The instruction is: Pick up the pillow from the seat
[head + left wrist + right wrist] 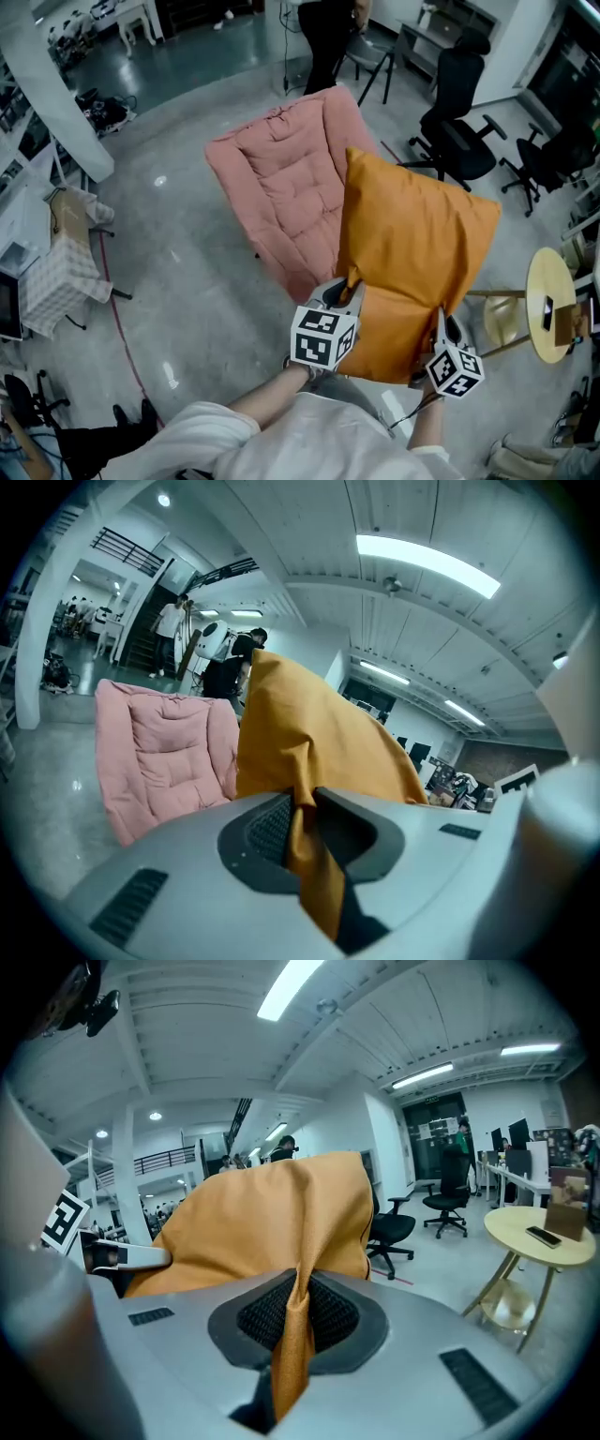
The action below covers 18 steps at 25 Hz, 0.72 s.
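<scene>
Orange cloth: this is all you have pinched, a fold of the pillow and its cover, with no filling in the grip.
Left gripper: pressed together on a strip of cover near the pillow's lower left corner. The cloth runs down between the ribbed pads.
Right gripper: squeezed almost flat on a thin pleat of cover at the lower right corner.
Pillow: it stands upright in the air just ahead of you. Its lower edge is at your tongs and its top corners are up. It looks lifted off the seat, but its far side overlaps the seat's right edge in the head view, so I cannot tell whether it brushes there.
Feel: expect it to be light and soft. It is plump enough to hold its shape above your grips, yet free to flop or swing if you tip it.
Slip risk: the cover looks smooth and thin, and a pinch of cloth alone could creep out of the pads under a jerk.
Where to hold: the two lower corners, where the cloth bunches thickest. You hold them well apart, which should stop the pillow twisting.
Seat: pink, quilted and padded, it leans back beyond the pillow and to its left.
Table: round and pale, off to your right with small things on it. Mind the pillow's swing that way.
Office chairs: black, farther back on the right.
Person: standing beyond the seat, well clear.
</scene>
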Tool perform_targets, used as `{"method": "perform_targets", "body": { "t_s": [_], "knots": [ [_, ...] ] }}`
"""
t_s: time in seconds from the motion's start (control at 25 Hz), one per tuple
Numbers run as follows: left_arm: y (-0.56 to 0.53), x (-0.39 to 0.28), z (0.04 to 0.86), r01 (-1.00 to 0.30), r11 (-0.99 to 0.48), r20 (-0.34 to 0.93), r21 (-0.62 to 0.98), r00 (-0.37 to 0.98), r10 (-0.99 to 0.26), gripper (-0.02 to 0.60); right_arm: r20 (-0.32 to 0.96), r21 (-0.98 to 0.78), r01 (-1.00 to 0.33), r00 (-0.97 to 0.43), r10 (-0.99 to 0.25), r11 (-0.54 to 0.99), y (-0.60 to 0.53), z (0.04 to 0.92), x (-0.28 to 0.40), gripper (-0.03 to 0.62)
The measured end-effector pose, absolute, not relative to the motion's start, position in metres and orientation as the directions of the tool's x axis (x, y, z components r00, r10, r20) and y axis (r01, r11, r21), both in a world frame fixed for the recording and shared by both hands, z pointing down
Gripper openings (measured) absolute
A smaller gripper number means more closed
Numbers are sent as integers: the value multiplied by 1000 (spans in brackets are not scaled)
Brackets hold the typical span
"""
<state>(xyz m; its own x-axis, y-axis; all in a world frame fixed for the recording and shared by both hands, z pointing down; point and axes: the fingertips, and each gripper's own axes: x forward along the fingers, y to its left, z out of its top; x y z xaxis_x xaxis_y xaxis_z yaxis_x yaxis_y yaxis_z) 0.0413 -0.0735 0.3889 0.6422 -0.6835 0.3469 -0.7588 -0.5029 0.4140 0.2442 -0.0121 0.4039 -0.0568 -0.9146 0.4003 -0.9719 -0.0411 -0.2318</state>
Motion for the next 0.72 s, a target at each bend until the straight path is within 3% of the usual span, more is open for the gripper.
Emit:
{"method": "perform_targets", "body": {
  "t_s": [0.72],
  "knots": [
    [4, 165, 403, -707, -596, 389, 381, 707, -591, 60, 402, -282, -946, 33, -915, -158, 94, 422, 361, 41]
  ]
}}
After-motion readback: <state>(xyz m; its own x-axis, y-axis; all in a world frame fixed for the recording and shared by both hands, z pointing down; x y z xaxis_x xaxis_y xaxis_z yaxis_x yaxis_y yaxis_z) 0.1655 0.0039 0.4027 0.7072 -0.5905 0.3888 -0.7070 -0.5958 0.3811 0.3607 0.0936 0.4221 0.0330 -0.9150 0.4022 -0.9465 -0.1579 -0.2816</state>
